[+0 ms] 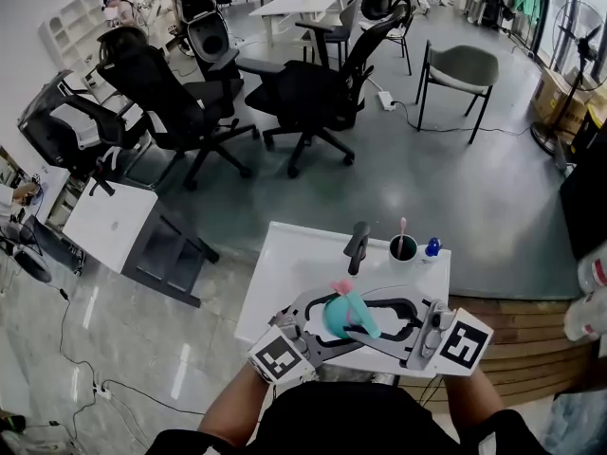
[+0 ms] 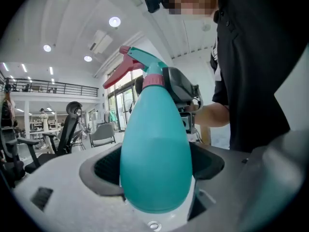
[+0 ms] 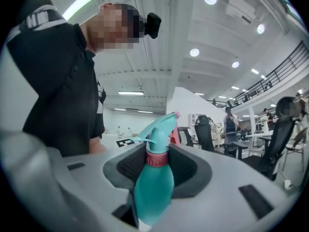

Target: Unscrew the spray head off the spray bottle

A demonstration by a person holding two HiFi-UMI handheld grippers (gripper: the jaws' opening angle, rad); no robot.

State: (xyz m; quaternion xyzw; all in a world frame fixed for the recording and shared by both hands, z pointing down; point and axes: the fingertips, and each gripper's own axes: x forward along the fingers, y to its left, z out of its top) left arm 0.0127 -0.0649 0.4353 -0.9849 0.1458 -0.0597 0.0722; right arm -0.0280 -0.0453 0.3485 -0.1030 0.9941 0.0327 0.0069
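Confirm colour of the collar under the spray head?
Pink collar on the teal spray bottle; clearest in right gripper view.

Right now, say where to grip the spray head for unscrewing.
Best by the pink collar under the trigger, coming side-on with a pad each side: it is round and likely the threaded part. The left gripper clamps the teal body.

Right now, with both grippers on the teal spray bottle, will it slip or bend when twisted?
The spray bottle looks smooth and rounded, so it may turn inside the left gripper. It seems stiff plastic, unlikely to bend. The narrow pink collar probably offers the right gripper little surface.
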